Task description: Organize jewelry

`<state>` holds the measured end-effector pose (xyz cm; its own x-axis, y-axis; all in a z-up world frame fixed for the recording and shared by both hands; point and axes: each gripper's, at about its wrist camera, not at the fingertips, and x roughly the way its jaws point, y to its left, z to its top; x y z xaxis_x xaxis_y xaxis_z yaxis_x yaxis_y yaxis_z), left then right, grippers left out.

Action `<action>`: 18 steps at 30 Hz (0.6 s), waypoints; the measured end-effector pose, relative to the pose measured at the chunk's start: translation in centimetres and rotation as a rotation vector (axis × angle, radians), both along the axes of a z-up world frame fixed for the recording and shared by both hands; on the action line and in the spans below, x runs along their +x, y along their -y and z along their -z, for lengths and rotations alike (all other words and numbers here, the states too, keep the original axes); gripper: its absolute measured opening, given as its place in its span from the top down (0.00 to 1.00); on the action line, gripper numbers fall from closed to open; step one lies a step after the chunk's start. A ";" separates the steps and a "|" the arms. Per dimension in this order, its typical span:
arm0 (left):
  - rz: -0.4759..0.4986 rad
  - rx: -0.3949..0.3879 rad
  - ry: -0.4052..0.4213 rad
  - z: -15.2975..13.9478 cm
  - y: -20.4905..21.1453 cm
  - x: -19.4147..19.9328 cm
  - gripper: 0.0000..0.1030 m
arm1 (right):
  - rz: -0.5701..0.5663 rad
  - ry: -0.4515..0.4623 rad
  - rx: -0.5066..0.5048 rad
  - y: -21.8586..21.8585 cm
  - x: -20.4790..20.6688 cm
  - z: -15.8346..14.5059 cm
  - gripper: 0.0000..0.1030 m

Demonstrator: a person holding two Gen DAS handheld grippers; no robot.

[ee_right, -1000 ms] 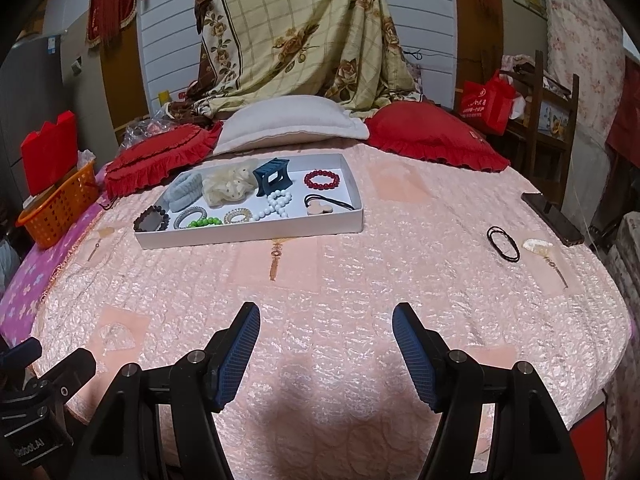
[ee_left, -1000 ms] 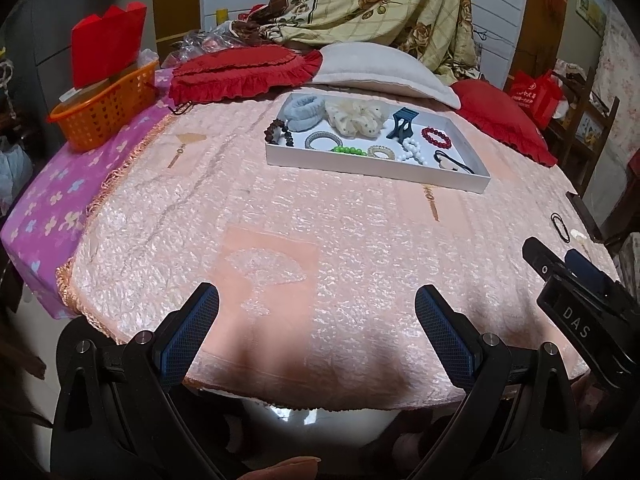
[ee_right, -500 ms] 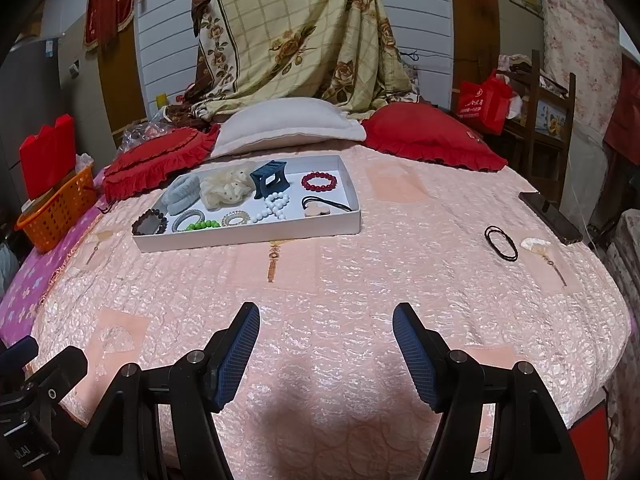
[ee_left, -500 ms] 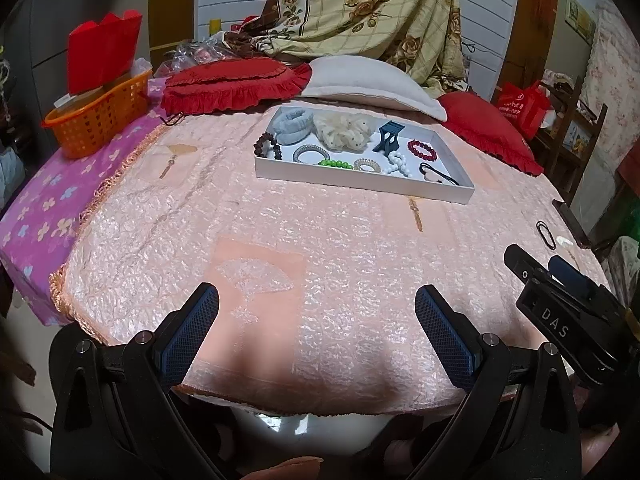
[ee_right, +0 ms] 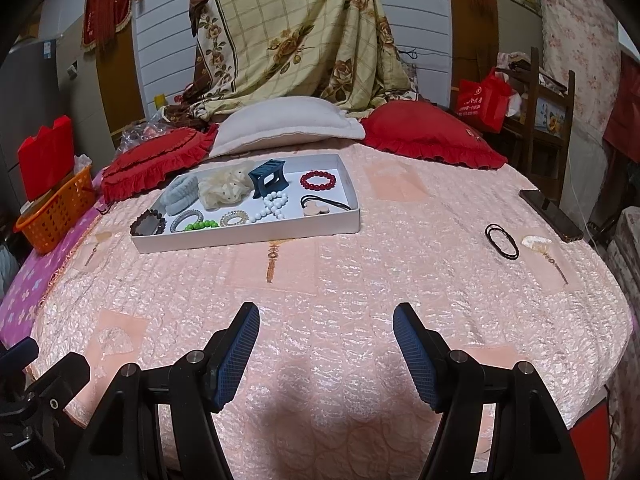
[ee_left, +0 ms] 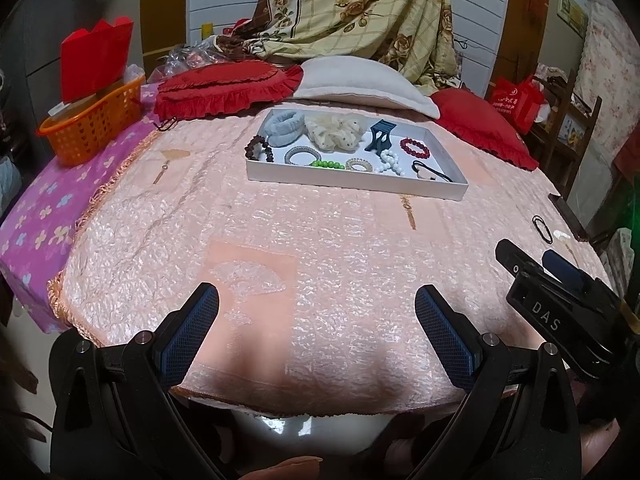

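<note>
— Hovering over the near edge of the pink quilted bedspread [ee_right: 344, 280], both tools look idle to me. Agreed?

— Yes. The left claw [ee_left: 316, 328] is spread wide with nothing between its blue pads, and the right claw [ee_right: 326, 344] likewise, empty above bare quilt. Probably poised there to survey the bed before a reach.

— What is loose?

— To the right, at middle distance, a thin black elastic hair tie [ee_right: 501, 240] lies on the bedspread, just beside a small pale charm and near a dark phone [ee_right: 550, 216] at the bed's right edge. It seems to be the straggler.

— And the rest?

— Farther off, left of centre, the shallow white rectangular tray [ee_right: 256, 236] holds the collection laid flat and spaced apart, likely so each piece can be found: a red bead bracelet [ee_right: 318, 181], a white pearl strand [ee_right: 273, 205], a green bead bracelet [ee_right: 200, 225], a dark blue plastic claw clip [ee_right: 267, 178].

— Beyond?

— Red frilled cushions and a white pillow [ee_right: 288, 124].
</note>
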<state>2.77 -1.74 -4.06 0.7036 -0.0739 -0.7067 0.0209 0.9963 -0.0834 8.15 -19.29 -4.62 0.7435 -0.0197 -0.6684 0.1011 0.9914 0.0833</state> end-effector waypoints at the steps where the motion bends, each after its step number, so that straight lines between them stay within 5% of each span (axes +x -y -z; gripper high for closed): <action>1: 0.000 -0.001 -0.002 0.0 0.0 0.0 0.04 | 0.000 0.000 -0.001 0.0 0.0 0.0 0.35; 12: -0.036 0.010 -0.026 0.4 -0.5 0.4 0.04 | 0.013 -0.021 -0.037 -0.1 0.4 0.3 0.35; 18: -0.175 0.155 0.022 0.2 -1.9 0.4 0.04 | 0.056 -0.113 -0.151 -0.2 1.4 1.1 0.35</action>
